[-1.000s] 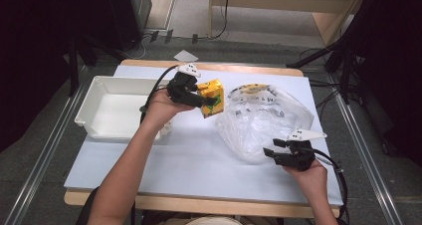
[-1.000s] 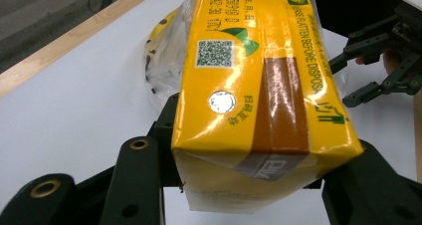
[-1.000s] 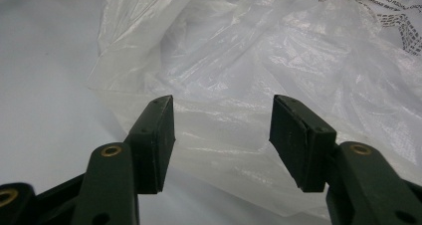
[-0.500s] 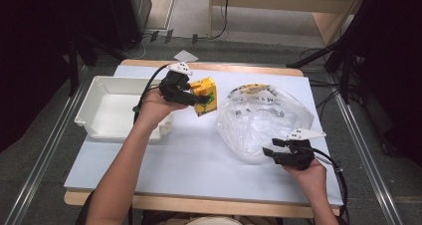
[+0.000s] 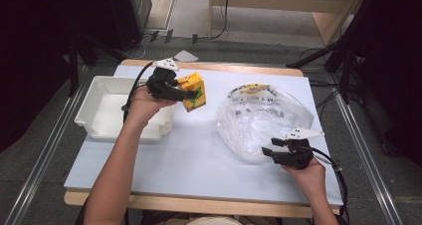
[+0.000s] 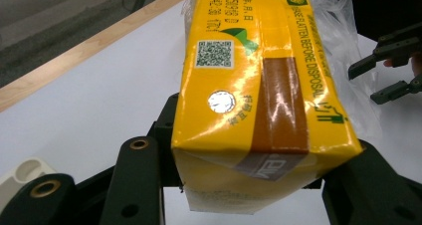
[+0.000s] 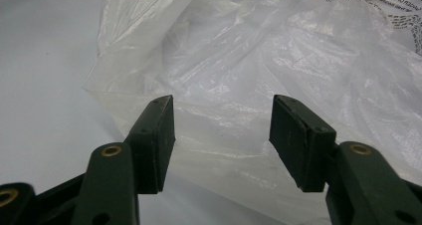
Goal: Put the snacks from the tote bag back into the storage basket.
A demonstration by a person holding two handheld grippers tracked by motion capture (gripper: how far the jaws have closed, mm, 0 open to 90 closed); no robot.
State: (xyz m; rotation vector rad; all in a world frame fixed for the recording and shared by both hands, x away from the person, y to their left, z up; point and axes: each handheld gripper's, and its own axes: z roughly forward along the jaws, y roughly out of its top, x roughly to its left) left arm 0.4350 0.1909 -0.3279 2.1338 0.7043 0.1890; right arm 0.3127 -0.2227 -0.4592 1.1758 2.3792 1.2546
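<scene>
High view first: one pale blue-white table with a wooden front edge stands on a grey floor, with dark equipment to both sides and cables on the floor beyond it. On the table I count one white plastic bin, one clear plastic bag and one yellow drink carton. The carton is held off the table just beside the bin's right end, between the bin and the bag, clamped in the left gripper. It is tilted, its long axis running roughly from far-left to near-right as seen from above. The right gripper sits at the bag's near edge, jaws apart and holding nothing.

Left gripper view: the two black jaws press on opposite sides of the yellow drink carton, whose long axis runs away from the camera. A QR code, a round foil straw seal and a brown stripe face up. Beyond the carton lie the bag and the right gripper.

Right gripper view: the right gripper has its jaws spread wide over the table, the crumpled edge of the bag lying between and just beyond them; whether they touch it I cannot tell.
</scene>
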